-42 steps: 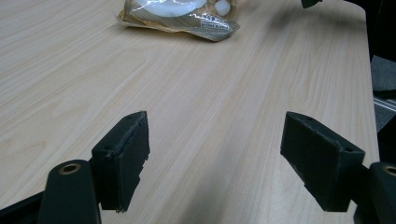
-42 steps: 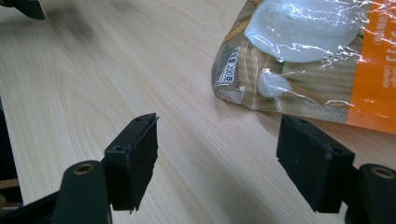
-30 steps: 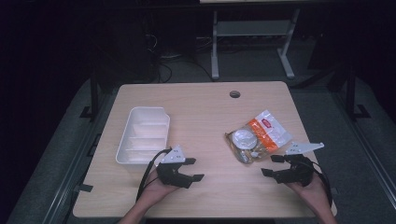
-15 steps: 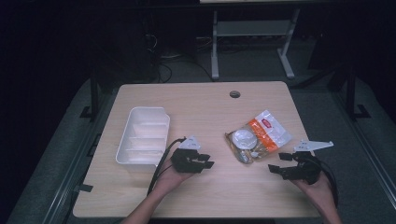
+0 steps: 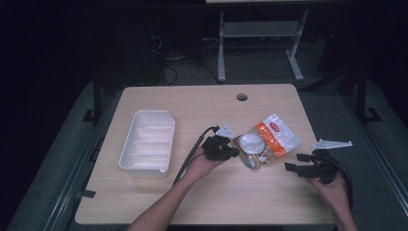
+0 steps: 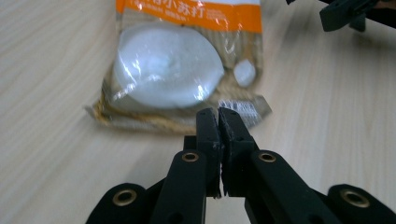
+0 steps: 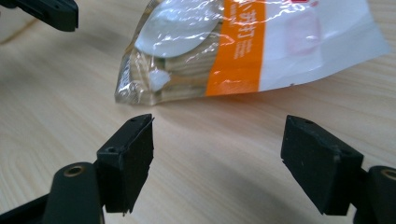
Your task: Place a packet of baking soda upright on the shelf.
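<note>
A clear snack bag [image 5: 269, 142] with an orange band and a round white piece inside lies flat on the wooden table, right of centre. My left gripper [image 5: 235, 153] is at the bag's left edge. Its jaws have just been closing and now stand together. In the left gripper view the left gripper [image 6: 218, 115] has its tips just at the bag's [image 6: 187, 70] near seam, and I see nothing between them. My right gripper [image 5: 294, 162] hovers right of the bag, jaws wide apart. In the right gripper view the right gripper [image 7: 217, 154] has bare table between its jaws, short of the bag [image 7: 224, 51].
A white divided tray [image 5: 126, 150] sits at the table's left. A round cable hole [image 5: 242, 96] is near the far edge. The right gripper [image 6: 345, 14] shows beyond the bag in the left gripper view, and the left gripper [image 7: 46, 11] in the right gripper view.
The left hand has moved right from beside the tray to the bag's left edge, and its jaws have gone from apart to together. The right hand has drifted slightly right.
</note>
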